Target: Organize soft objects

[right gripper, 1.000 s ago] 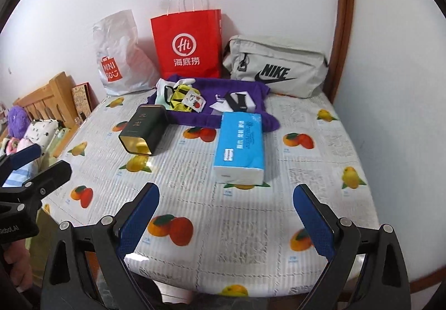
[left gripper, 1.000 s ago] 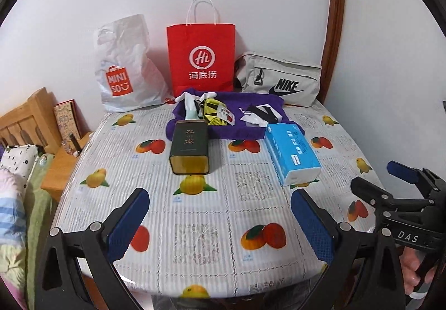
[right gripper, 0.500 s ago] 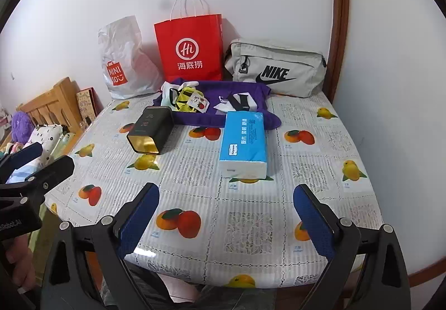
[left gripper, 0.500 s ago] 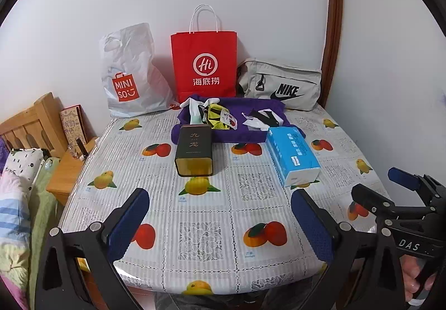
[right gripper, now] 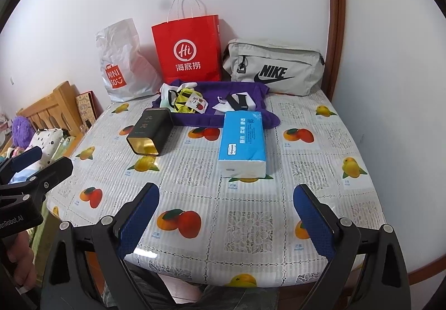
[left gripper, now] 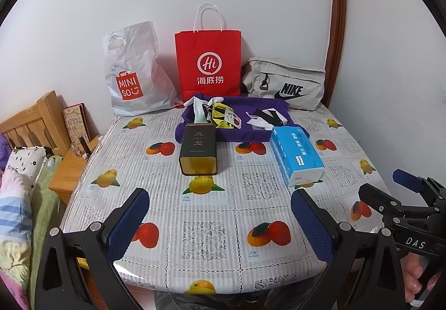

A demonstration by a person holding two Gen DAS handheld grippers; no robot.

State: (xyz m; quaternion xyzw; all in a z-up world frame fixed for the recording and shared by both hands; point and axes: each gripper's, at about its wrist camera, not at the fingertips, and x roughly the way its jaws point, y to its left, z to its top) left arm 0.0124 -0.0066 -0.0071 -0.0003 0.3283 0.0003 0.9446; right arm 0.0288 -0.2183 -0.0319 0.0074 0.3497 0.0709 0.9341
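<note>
Both grippers are hovering over the near edge of the counter, and nothing is being held. The left gripper is keeping its fingers spread wide, and the right gripper is doing the same.

The soft things are lying at the far side, toward 12 o'clock: a purple cloth is spreading flat there, and on it are resting a yellow mesh pouch and a small black and white piece. A blue tissue pack is lying in front of the cloth, toward 1 o'clock in the left wrist view, and a dark tin is lying on its side just left of it.

The cloth is probably light and limp, so it is likely going to sag and drag what is on top; pinching a free edge or corner seems best. The tissue pack looks squashy, so a grip across its narrow sides should hold.
</note>
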